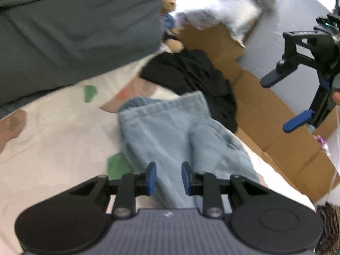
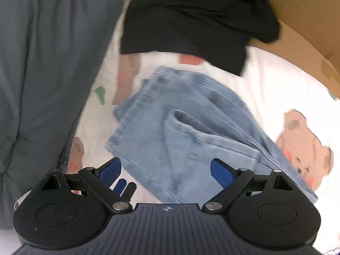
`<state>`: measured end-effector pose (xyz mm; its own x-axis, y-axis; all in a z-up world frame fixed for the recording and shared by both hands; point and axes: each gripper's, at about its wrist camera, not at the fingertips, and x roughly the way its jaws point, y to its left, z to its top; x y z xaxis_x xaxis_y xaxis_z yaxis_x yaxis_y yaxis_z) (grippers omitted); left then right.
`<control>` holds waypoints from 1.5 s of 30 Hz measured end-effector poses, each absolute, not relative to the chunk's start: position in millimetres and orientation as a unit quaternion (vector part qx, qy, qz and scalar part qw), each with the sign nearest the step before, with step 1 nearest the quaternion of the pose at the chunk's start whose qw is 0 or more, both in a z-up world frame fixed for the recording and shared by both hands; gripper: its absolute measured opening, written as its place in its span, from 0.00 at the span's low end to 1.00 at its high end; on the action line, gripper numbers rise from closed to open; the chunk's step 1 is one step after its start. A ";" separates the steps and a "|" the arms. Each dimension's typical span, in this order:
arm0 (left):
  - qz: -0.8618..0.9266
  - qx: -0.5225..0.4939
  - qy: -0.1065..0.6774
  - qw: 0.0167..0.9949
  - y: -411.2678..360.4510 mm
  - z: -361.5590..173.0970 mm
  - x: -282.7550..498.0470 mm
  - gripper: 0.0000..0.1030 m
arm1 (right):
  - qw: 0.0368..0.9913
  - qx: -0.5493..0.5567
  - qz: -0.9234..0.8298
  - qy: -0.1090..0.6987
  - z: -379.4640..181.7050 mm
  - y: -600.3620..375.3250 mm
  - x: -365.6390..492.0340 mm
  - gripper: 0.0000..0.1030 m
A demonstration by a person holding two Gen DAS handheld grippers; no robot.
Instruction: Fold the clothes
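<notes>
Light blue jeans (image 2: 180, 131) lie partly folded mid-frame on the bear-print bedsheet (image 2: 286, 85), black garment (image 2: 191, 14) above them, grey duvet (image 2: 42, 63) at left. Left tool (image 1: 169, 177) fingers slightly apart over the denim, gripping nothing. Right tool (image 2: 165, 170) spread wide, empty, above the jeans' lower edge.

You have bright, even daylight in both views, blowing out to white at 12 to 1 o'clock in the left wrist view. Motion blur smears the jeans (image 2: 187, 131) and black garment (image 2: 191, 17). Fisheye bending curves the cardboard (image 1: 265, 110) near the rims.
</notes>
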<state>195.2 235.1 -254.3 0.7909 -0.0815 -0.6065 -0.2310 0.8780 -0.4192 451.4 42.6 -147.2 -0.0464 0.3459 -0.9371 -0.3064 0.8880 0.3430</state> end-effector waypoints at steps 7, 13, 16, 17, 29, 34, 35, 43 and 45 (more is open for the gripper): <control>0.010 -0.200 0.321 0.926 207.6 -253.1 214.6 0.35 | 0.700 0.040 0.223 0.678 -153.5 -29.3 438.7 0.92; -0.007 -0.162 0.319 0.934 184.9 -252.6 239.7 0.43 | 0.713 0.050 0.234 0.660 -168.5 -86.2 420.0 0.91; -0.015 -0.142 0.318 0.937 173.5 -252.3 252.2 0.45 | 0.727 0.054 0.240 0.641 -181.9 -116.5 411.8 0.91; -0.018 -0.136 0.318 0.938 169.7 -252.2 256.3 0.47 | 0.731 0.056 0.241 0.636 -187.3 -126.0 409.9 0.91; -0.021 -0.089 0.309 0.947 142.1 -255.4 300.9 0.54 | 0.737 0.112 0.222 0.629 -262.4 -212.5 396.8 0.87; -0.031 -0.061 0.338 0.939 125.3 -270.8 314.5 0.72 | 0.730 0.121 0.211 0.638 -270.2 -232.5 385.1 0.87; -0.031 -0.047 0.347 0.936 121.4 -275.7 317.9 0.72 | 0.730 0.123 0.210 0.639 -271.1 -234.6 383.1 0.87; -0.003 -0.054 0.381 0.923 129.9 -297.7 322.7 0.36 | 0.723 0.139 0.205 0.645 -278.7 -251.3 366.8 0.87; -0.007 -0.067 0.384 0.921 135.7 -299.9 321.5 0.27 | 0.722 0.143 0.203 0.646 -280.6 -255.5 362.8 0.87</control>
